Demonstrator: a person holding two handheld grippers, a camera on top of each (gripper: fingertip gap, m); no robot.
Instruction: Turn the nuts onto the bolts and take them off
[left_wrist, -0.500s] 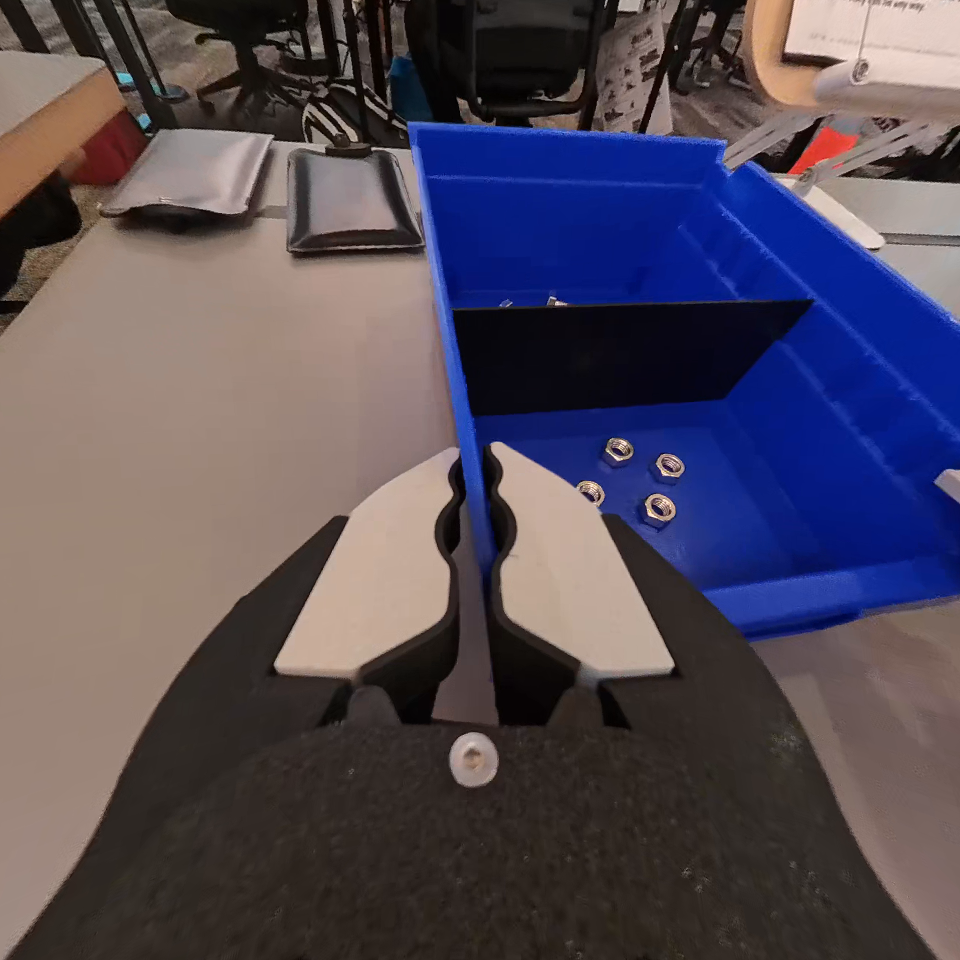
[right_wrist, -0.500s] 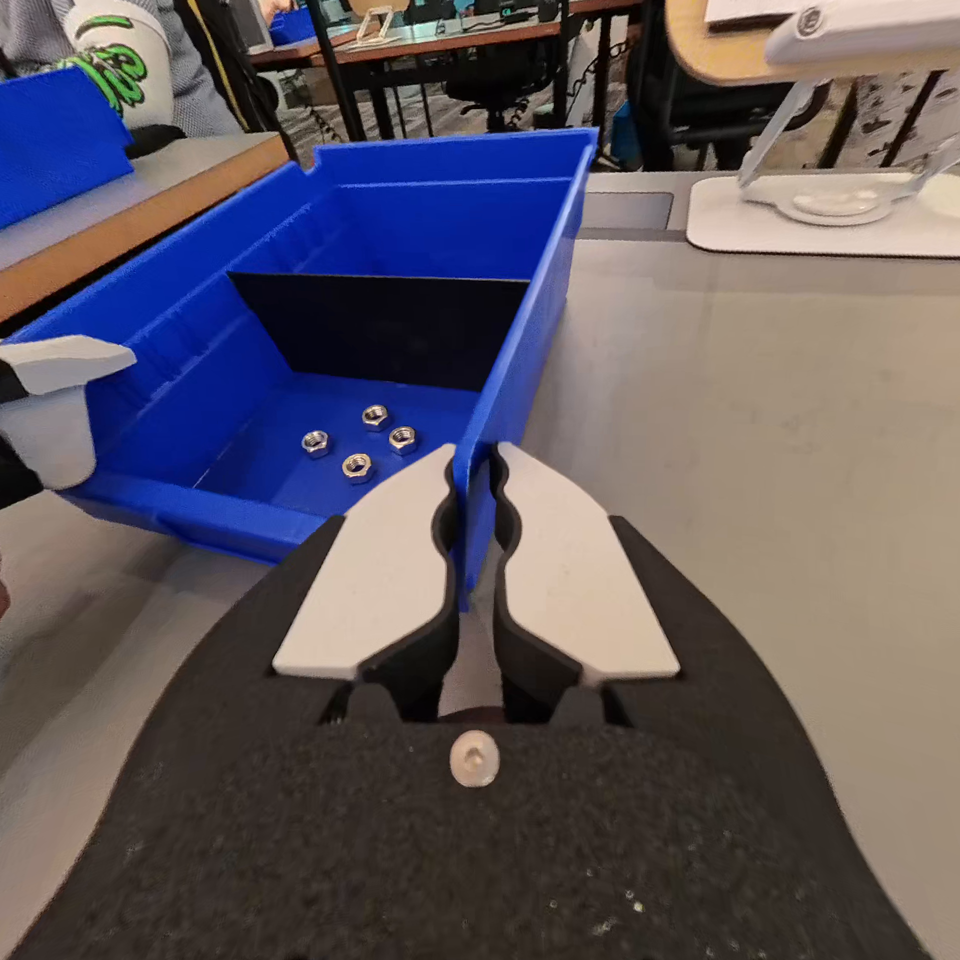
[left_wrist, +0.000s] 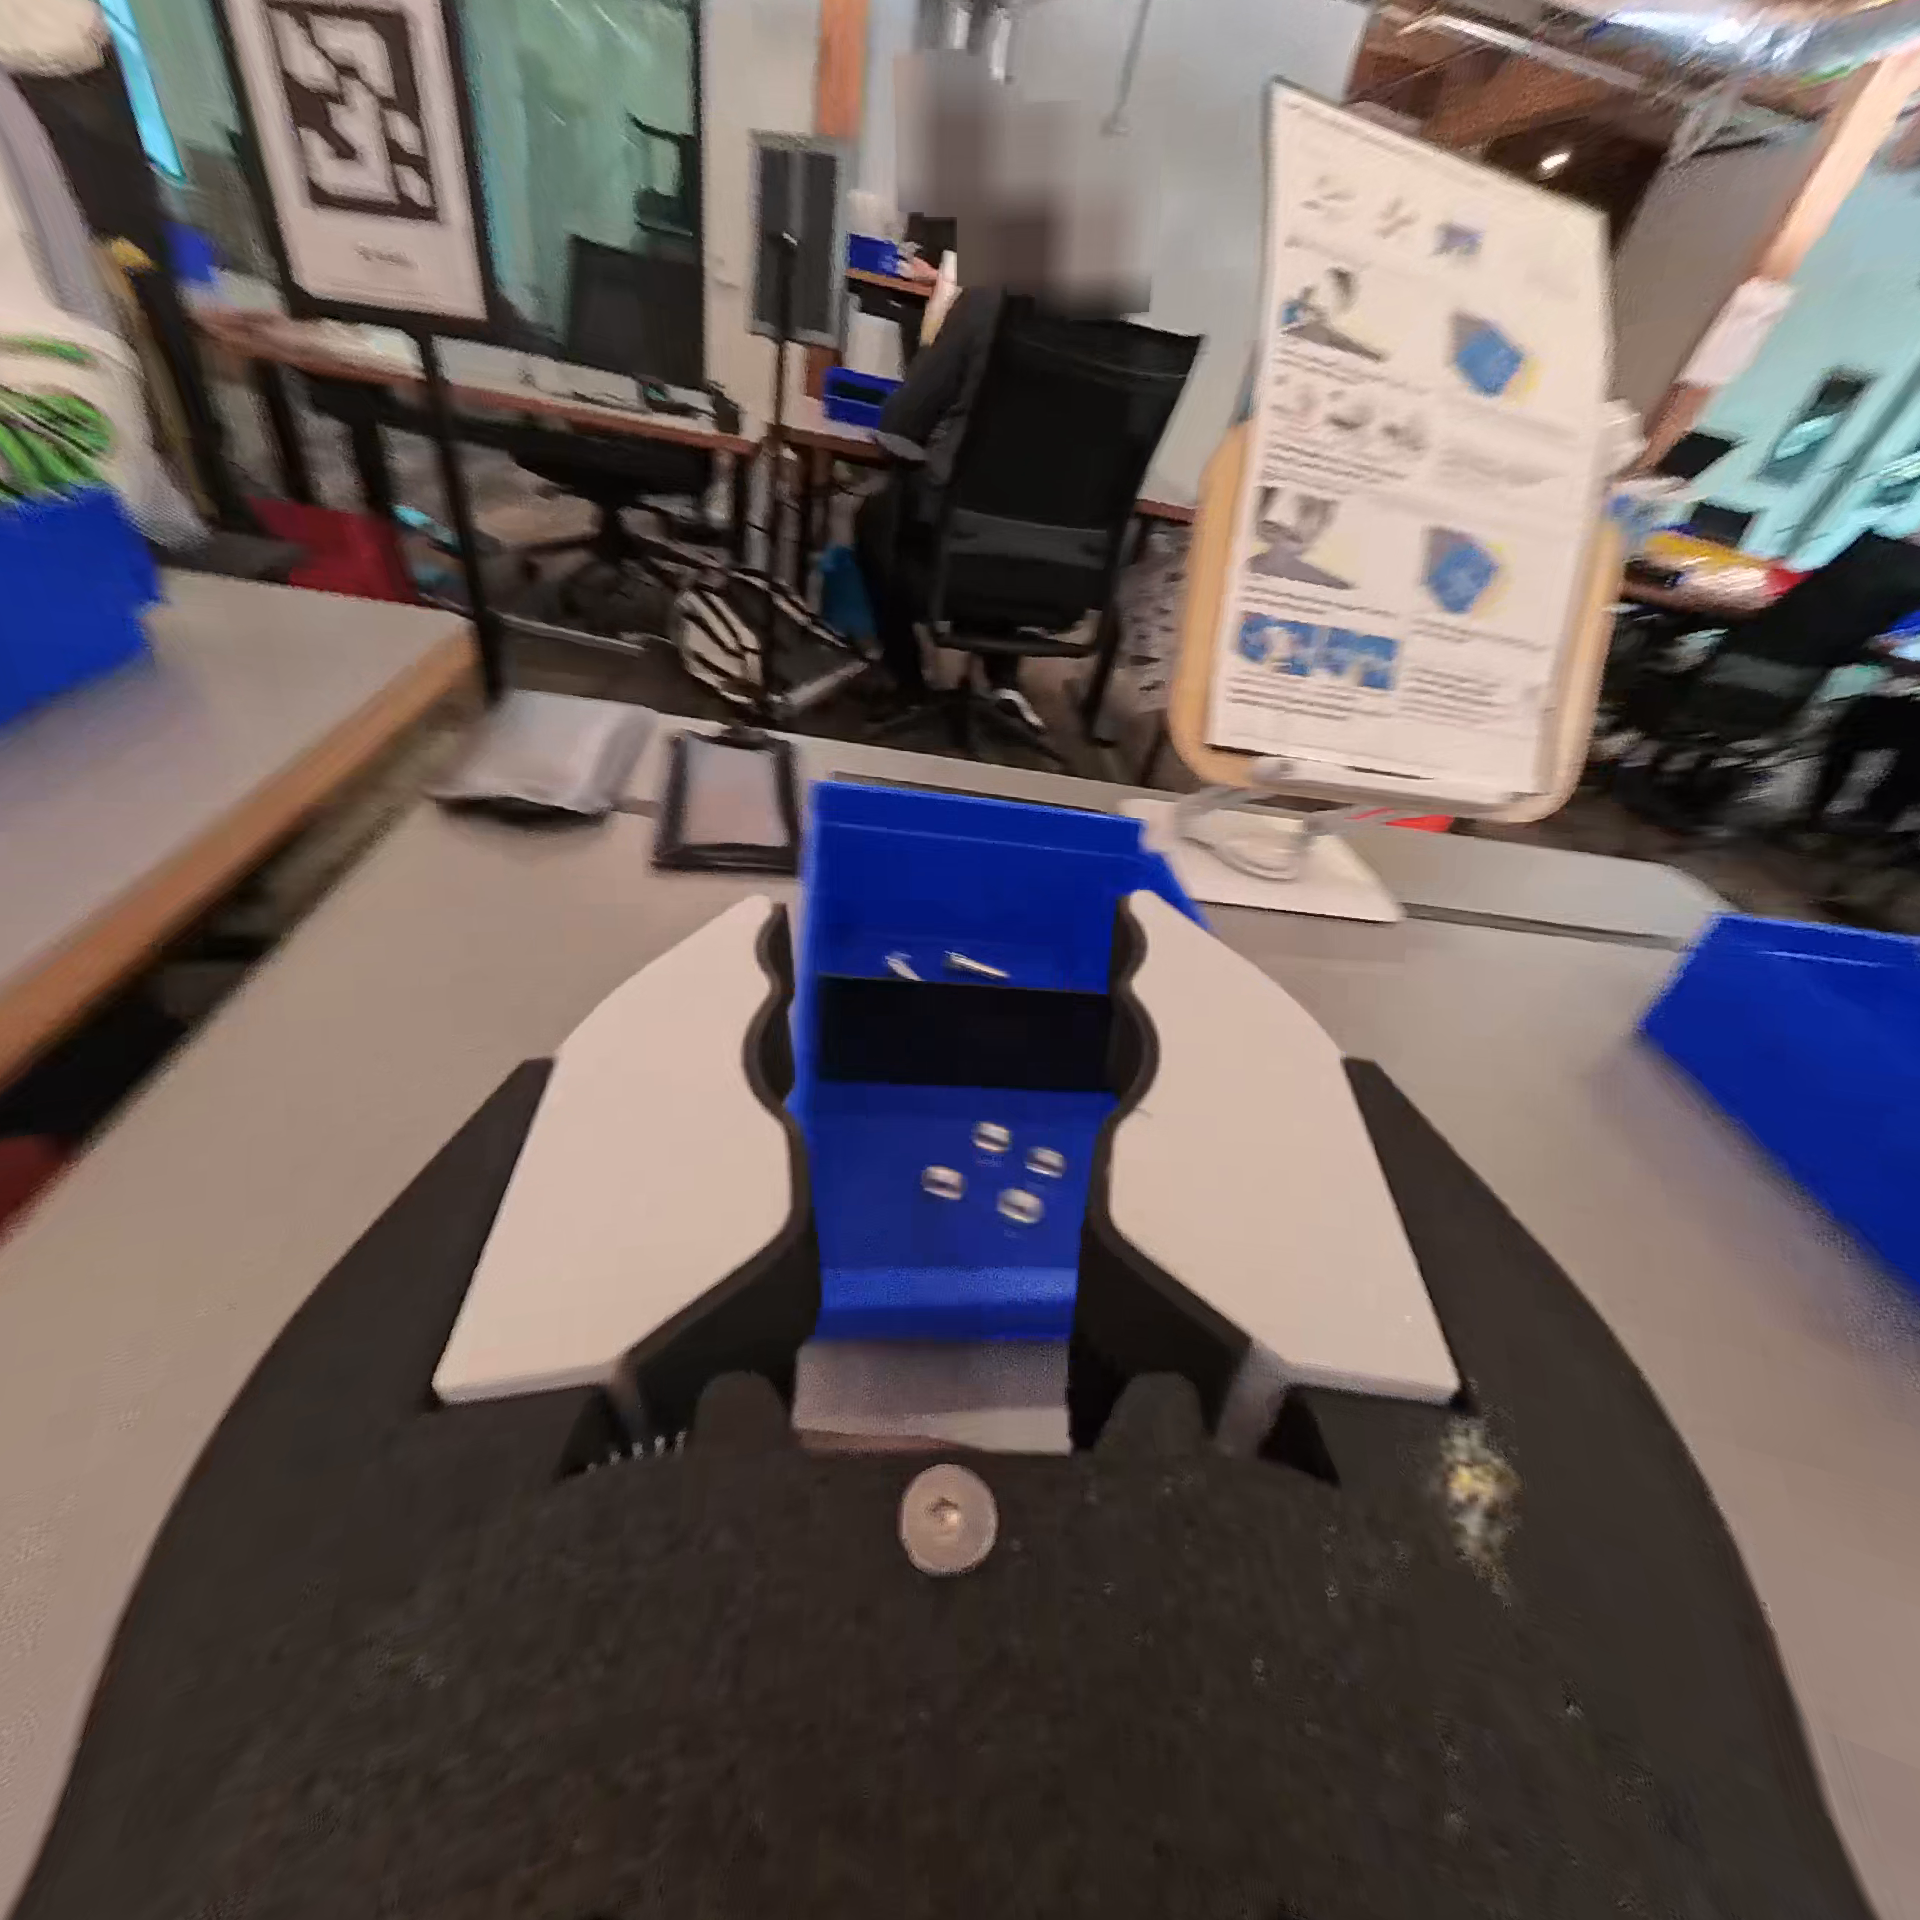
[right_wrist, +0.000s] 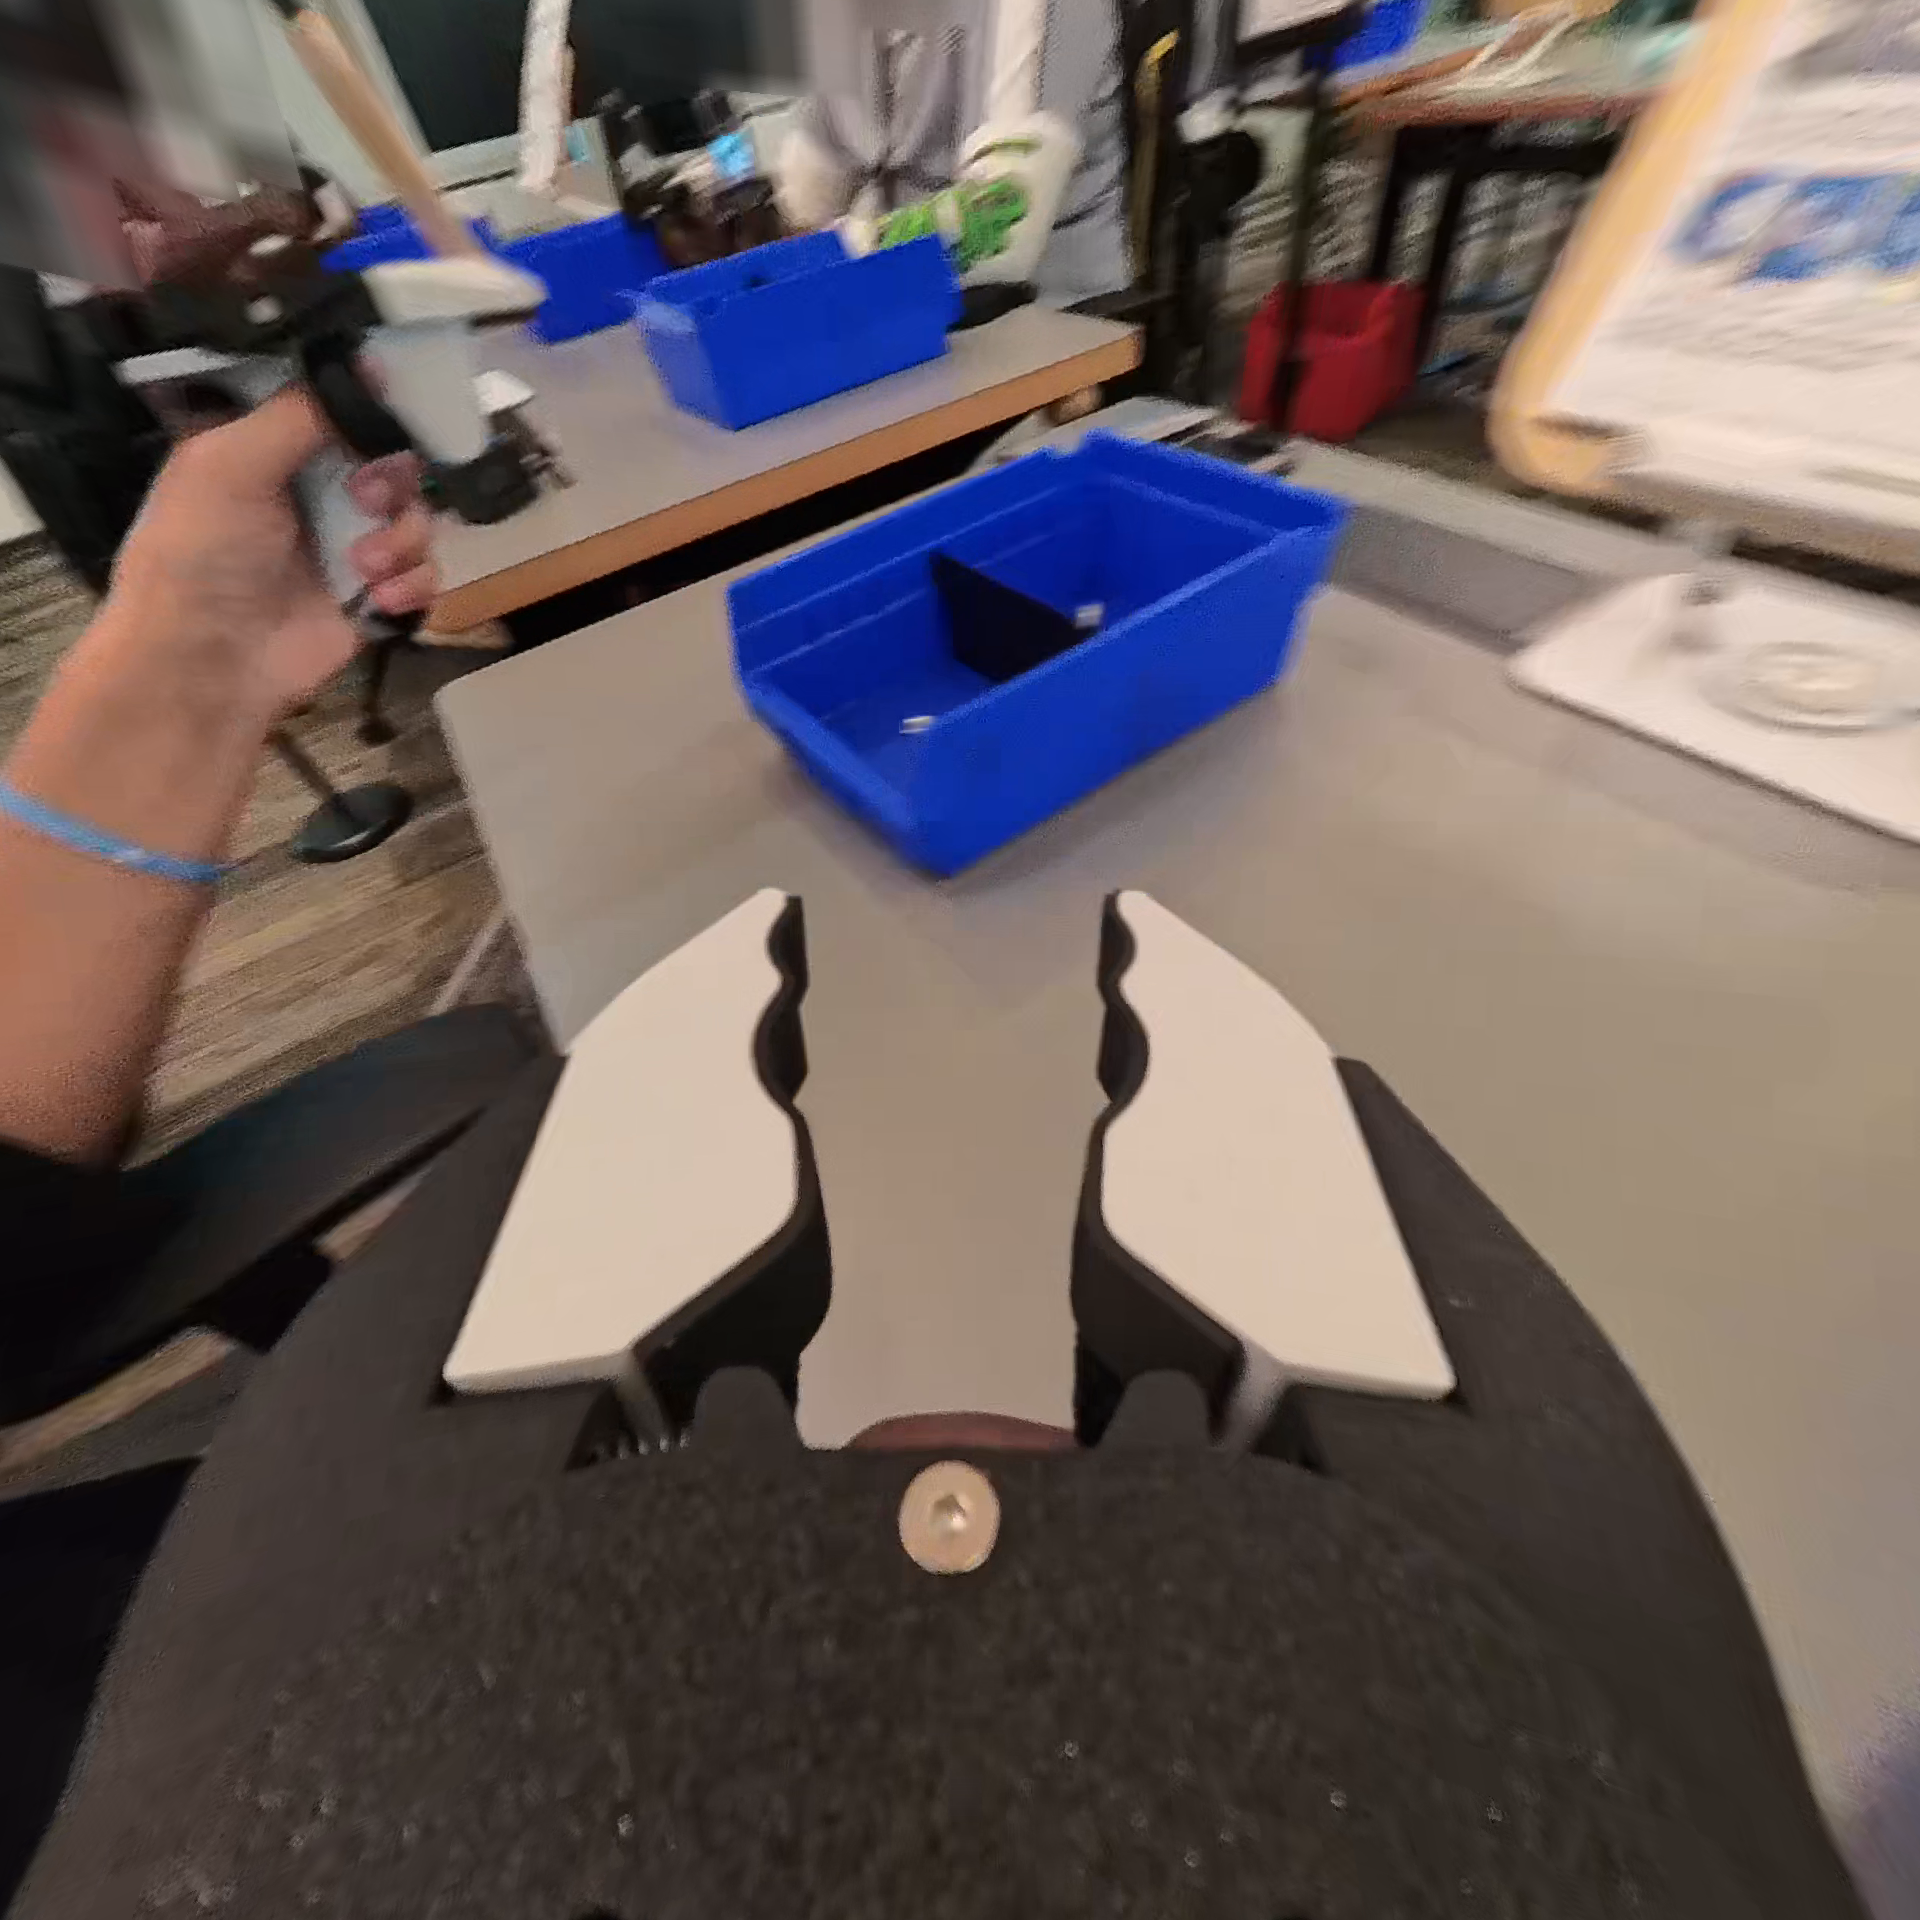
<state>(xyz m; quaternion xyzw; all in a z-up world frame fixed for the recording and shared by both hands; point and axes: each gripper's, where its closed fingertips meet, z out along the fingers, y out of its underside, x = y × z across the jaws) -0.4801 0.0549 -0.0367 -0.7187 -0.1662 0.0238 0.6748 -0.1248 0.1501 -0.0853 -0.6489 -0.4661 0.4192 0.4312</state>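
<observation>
The left gripper (left_wrist: 951, 925) has its fingers (left_wrist: 644, 1132) spread wide, with nothing between them. Through the gap, farther off, the blue bin (left_wrist: 966, 873) sits on the grey bench (left_wrist: 343, 1039). A black divider (left_wrist: 961, 1034) splits the bin into two compartments. Four nuts (left_wrist: 992, 1169) lie close together on the floor of the near compartment, and two bolts (left_wrist: 945, 964) lie in the far one, just behind the divider. Beyond the bin's far left corner are a black pouch (left_wrist: 727, 805) and a grey pouch (left_wrist: 545, 753), side by side on the bench. To the right stands a printed sheet on a tilted stand (left_wrist: 1403, 499). The edge of another blue bin (left_wrist: 1808, 1049) shows at the far right. The whole view is smeared by motion.

The right gripper (right_wrist: 951, 914) likewise has its fingers (right_wrist: 649, 1143) well apart and empty, held over bare bench (right_wrist: 1351, 1039) well short of the bin (right_wrist: 997, 758). From this side the bin is seen cornerwise, its divider (right_wrist: 992, 613) upright across the middle; one small glint of metal shows on each side of it, too blurred to tell nut from bolt. At the left, a hand (right_wrist: 208, 582) with a blue wristband (right_wrist: 104, 836) grips the handle of the other gripper, raised off to the side of the bench. More blue bins (right_wrist: 800, 332) stand on a neighbouring table behind, and the sheet's stand (right_wrist: 1714, 665) sits at the right.
</observation>
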